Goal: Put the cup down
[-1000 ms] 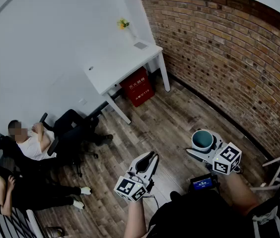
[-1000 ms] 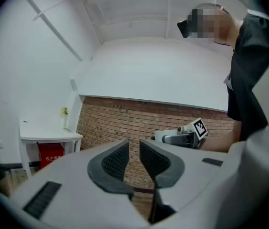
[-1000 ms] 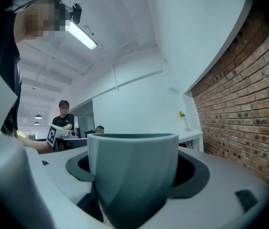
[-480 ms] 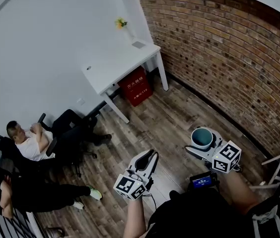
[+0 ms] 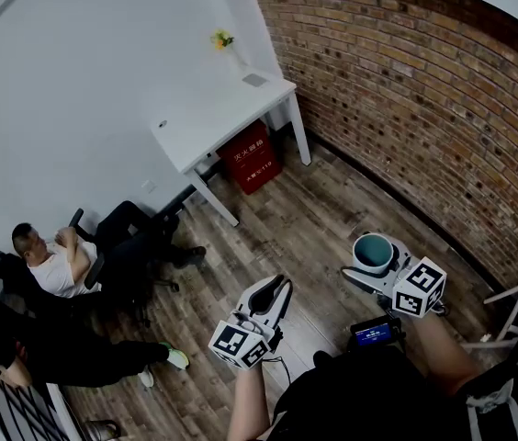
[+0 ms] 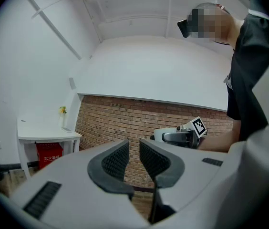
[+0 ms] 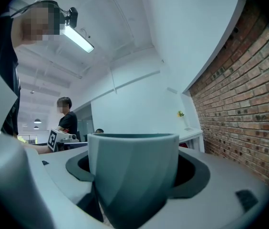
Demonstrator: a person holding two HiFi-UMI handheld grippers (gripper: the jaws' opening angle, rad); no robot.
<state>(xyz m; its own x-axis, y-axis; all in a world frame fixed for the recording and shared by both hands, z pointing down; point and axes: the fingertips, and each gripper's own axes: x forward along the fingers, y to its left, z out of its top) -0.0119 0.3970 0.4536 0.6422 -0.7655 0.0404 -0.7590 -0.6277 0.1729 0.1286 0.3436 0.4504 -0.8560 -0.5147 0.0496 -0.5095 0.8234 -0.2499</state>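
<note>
A teal cup (image 5: 373, 252) is held upright in the air over the wooden floor, with my right gripper (image 5: 370, 266) shut on it. In the right gripper view the cup (image 7: 133, 175) fills the space between the dark jaws of the right gripper (image 7: 134, 168), which press on both its sides. My left gripper (image 5: 276, 293) hangs to the left of the cup, lower in the head view. In its own view the left gripper (image 6: 134, 159) has only a narrow slit between its ribbed pads (image 6: 115, 160), and nothing is in it.
A white table (image 5: 225, 114) stands in the far corner with a small flower vase (image 5: 225, 44) on it and a red box (image 5: 251, 158) beneath. A brick wall (image 5: 424, 108) runs along the right. People (image 5: 52, 265) sit on chairs at the left.
Both grippers and the cup have stayed almost still. A seated person at the lower left has shifted their legs.
</note>
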